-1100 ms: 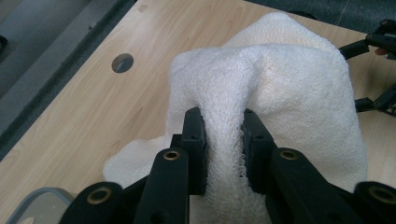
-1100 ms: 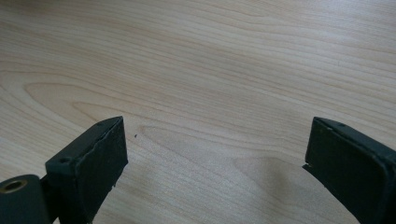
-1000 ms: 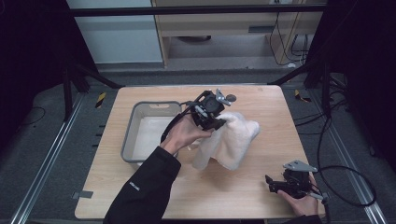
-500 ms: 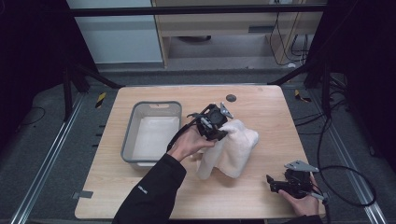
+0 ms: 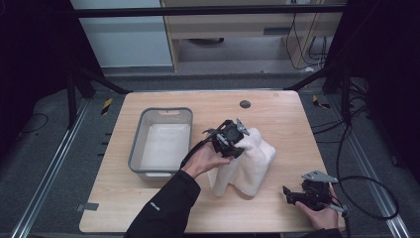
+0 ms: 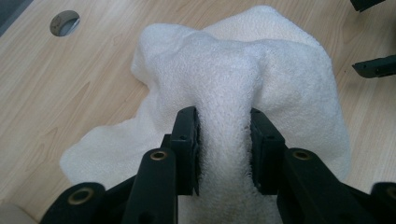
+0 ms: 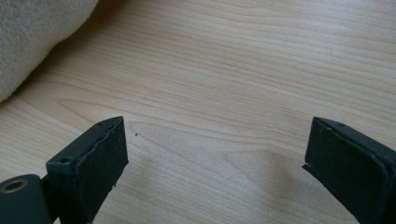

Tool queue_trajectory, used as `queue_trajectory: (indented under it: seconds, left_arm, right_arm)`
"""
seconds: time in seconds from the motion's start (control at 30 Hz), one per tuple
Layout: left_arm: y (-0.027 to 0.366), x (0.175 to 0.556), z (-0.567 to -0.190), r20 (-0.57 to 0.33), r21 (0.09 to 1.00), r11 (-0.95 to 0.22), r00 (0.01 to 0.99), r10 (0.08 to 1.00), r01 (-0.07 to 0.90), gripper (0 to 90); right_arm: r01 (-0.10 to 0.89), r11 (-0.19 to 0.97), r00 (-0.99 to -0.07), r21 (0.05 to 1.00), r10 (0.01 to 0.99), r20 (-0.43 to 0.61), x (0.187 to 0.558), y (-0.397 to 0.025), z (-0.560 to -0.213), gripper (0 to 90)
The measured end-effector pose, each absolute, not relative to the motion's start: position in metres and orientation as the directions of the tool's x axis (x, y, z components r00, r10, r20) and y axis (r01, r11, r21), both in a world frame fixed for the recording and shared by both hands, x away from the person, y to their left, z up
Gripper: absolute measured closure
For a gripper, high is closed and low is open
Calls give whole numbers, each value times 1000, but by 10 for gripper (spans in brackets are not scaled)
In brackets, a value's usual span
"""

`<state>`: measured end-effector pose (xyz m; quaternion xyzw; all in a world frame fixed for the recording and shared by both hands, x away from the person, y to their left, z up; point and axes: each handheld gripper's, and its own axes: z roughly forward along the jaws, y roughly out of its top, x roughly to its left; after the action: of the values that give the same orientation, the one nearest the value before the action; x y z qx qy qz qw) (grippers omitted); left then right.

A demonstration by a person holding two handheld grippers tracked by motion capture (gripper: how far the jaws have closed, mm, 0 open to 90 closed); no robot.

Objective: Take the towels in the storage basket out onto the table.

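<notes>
A white fluffy towel (image 5: 247, 166) lies bunched on the wooden table, right of centre. My left gripper (image 5: 236, 143) is shut on a raised fold of the towel (image 6: 224, 135), which bulges up between its jaws. The rest of the towel drapes down onto the table below it. My right gripper (image 5: 292, 194) rests low near the table's front right corner, open, with bare wood between its jaws (image 7: 215, 158). A corner of the towel (image 7: 32, 42) shows at the upper left of the right gripper view, apart from the jaws.
A grey rectangular bin (image 5: 161, 141) with a pale inside stands left of the towel. A round cable hole (image 5: 244, 104) sits near the table's far edge. Cables trail off the table's right side.
My left gripper has moved toward the right and nearer the front, carrying the pinched towel fold with it; the towel has shifted the same way. The right gripper has stayed put.
</notes>
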<state>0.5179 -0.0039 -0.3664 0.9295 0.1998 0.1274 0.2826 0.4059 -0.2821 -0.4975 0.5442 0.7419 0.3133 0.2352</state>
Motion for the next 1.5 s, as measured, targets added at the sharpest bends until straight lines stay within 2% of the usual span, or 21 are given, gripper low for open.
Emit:
queue_trajectory:
  seconds: [0.4,0.87,1.2,1.5]
  left_arm:
    - [-4,518,-389,120,569,-759,881,457,316,489]
    - [4,519,-396,93,595,-731,876,474,333,279]
    - [22,507,-380,95,645,-694,868,488,320,223]
    - [52,495,-371,62,708,-620,845,532,338,210]
  right_arm:
    - [660,213,-296,720,955,-11,406,-282,-498,55]
    - [662,214,-298,719,954,-9,406,-282,-499,54]
    - [663,211,-297,718,955,-7,407,-282,-498,53]
    - [662,214,-297,718,955,-11,407,-282,-499,52]
